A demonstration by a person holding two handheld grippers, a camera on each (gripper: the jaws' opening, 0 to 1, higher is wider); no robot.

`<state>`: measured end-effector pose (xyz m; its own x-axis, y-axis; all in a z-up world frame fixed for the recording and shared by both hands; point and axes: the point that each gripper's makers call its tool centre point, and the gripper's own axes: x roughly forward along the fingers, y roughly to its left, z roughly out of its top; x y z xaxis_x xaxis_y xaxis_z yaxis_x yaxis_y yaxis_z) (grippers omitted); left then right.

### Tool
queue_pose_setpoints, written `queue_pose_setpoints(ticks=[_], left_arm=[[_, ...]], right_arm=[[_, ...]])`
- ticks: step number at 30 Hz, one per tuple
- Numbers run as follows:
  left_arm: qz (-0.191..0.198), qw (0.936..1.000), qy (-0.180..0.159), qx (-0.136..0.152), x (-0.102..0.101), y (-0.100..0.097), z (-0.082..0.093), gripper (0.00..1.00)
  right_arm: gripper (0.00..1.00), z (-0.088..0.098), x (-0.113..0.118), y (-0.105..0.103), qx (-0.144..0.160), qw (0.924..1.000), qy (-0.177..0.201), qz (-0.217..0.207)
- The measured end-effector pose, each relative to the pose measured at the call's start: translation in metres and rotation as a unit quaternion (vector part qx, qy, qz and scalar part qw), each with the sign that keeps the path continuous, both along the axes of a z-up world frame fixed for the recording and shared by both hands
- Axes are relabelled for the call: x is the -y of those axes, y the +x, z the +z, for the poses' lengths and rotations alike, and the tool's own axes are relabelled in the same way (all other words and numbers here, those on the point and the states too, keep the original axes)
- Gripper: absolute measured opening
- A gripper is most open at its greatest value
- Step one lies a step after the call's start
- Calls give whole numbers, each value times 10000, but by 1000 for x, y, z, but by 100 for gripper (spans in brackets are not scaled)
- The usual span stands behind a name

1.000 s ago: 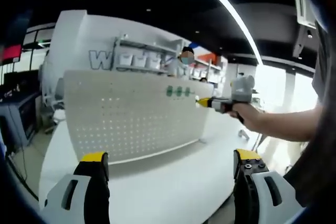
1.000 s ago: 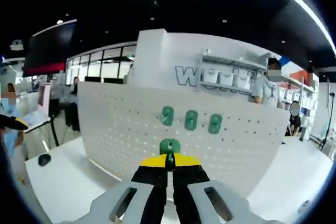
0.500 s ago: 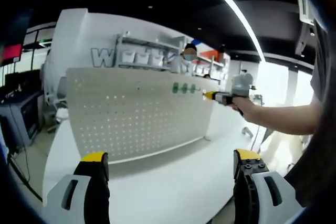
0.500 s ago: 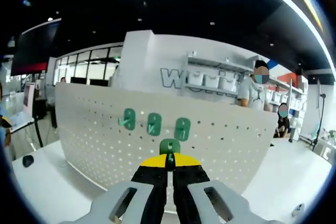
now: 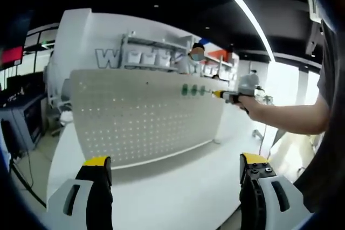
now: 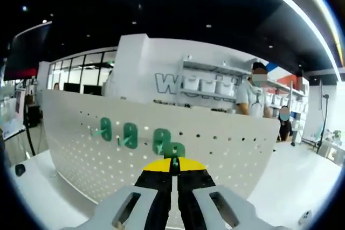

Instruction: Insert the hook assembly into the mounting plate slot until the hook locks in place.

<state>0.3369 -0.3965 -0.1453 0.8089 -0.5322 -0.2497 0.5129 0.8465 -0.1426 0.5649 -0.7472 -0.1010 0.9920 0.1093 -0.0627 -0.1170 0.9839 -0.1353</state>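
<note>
Since a second ago the right gripper (image 6: 173, 172) has slid rightwards along the white perforated mounting plate (image 6: 75, 149), past three green plastic hooks (image 6: 129, 134) already seated. Left gripper (image 5: 171, 172): jaws wide apart, idle. Right jaws clamp the fourth green hook assembly (image 6: 173, 152), just at the plate. Step: alignment; next, I judge, press into the holes until locked.

Left gripper (image 5: 171, 179) grey with yellow tips (screwed), right gripper (image 6: 173, 166) black-jawed
</note>
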Motion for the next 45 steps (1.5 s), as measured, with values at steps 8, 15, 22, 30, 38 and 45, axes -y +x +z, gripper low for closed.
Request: queue_pose_setpoints(ticks=[8,15,22,30,38,45], left_arm=[[19,10000,13,5,-2,2,0,100],[83,10000,37,24,-8,6,2,100],[92,9999,44,-51,-9,6,-4,100],[119,9999,34,-54,-9,10,-4,100],[138,9998,-15,-128,-9,11,-9,100],[174,9998,-21,-76,-9,12,-6,100]], right_arm=[[0,5,13,12,69,9998,100,-162],[0,7,19,23,144,9991,323,-240],[0,11,17,24,187,9988,369,-262],[0,10,17,26,220,9985,433,-259],[0,0,20,30,155,9986,475,-188],[0,-7,25,39,91,9986,489,-189]])
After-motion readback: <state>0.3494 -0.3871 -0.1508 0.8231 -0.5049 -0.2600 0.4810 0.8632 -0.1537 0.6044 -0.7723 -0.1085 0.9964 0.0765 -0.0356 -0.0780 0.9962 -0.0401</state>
